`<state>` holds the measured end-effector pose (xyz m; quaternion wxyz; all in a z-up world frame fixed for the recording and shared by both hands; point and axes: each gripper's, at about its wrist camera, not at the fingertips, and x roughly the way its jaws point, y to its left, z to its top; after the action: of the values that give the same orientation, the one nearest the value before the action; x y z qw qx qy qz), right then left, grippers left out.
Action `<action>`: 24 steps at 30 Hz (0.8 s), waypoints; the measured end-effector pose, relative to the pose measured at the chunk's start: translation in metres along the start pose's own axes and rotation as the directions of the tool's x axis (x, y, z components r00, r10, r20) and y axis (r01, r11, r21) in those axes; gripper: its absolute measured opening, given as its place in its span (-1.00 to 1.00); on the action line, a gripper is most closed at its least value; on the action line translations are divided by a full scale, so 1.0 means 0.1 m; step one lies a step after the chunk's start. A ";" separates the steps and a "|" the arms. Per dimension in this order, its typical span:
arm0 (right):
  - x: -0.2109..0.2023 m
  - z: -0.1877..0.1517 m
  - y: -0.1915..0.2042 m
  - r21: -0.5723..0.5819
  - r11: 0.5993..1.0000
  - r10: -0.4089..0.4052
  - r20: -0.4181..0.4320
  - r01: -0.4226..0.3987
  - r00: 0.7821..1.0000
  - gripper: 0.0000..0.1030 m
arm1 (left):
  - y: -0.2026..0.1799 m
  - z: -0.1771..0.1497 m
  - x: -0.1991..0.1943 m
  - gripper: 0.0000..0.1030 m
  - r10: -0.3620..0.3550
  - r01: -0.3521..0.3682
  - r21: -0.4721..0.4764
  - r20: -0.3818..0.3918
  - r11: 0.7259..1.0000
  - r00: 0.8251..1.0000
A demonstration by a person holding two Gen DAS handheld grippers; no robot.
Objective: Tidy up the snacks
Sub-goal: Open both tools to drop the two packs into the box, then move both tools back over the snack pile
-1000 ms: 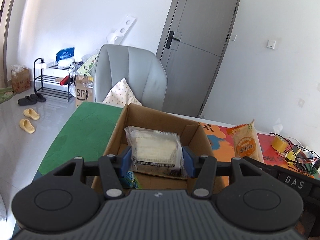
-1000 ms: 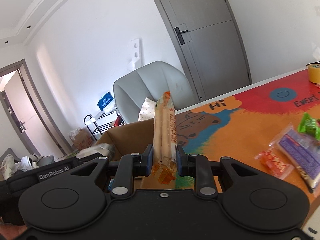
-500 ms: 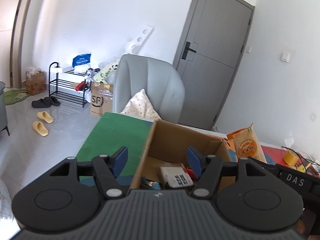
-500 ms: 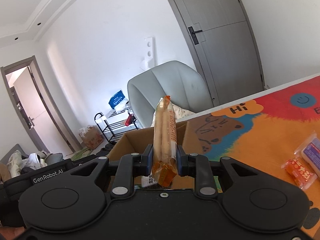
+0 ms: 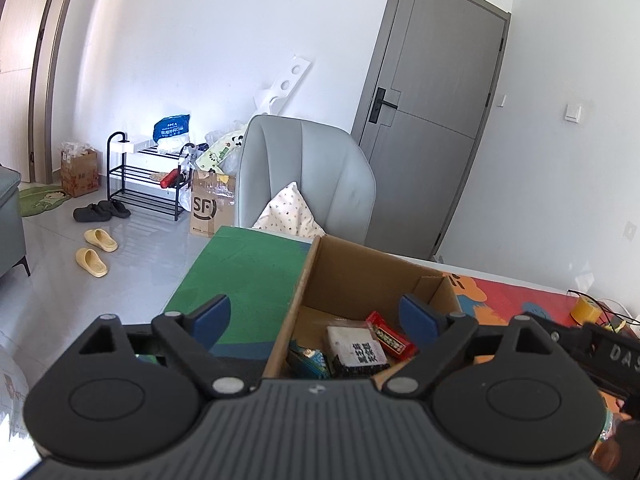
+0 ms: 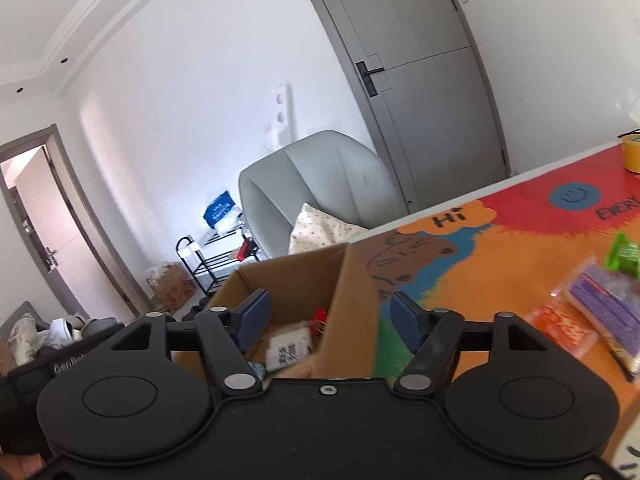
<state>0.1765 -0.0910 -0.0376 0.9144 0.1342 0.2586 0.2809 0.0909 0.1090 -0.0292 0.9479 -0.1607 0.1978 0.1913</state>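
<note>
Snacks (image 5: 358, 350) lie in the cardboard box (image 5: 352, 268) (on a colourful mat); left gripper (image 5: 316, 316) and right gripper (image 6: 326, 314) jaws are opening, both empty.

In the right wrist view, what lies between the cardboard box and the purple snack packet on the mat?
In the right wrist view, only bare orange mat lies between the cardboard box and the purple snack packet. The small orange packet sits just nearer the camera, off that line.

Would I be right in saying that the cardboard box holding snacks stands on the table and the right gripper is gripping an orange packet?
Not quite: the right gripper holds nothing; the right wrist view shows its jaws opening and empty above the cardboard box, which does stand on the table.
</note>
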 end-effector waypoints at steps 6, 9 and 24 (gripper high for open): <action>-0.22 -0.05 -0.15 0.014 0.999 -0.042 0.011 0.042 0.999 0.52 | -0.15 -0.06 -0.12 0.91 -0.021 0.021 0.040 0.011 0.999 1.000; -0.34 -0.05 -0.22 0.021 0.998 -0.061 0.017 0.061 0.998 0.65 | -0.25 -0.10 -0.16 0.94 -0.037 0.035 0.059 0.019 0.998 0.999; -0.93 -0.13 -0.72 0.078 0.986 -0.155 0.058 0.151 0.986 0.96 | -0.81 -0.37 -0.43 0.96 -0.107 0.106 0.132 0.001 0.986 0.994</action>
<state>0.1353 -0.2016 -0.0394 0.9356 0.1562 0.2487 0.1959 0.0773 0.0108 -0.0242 0.9661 -0.1070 0.1971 0.1277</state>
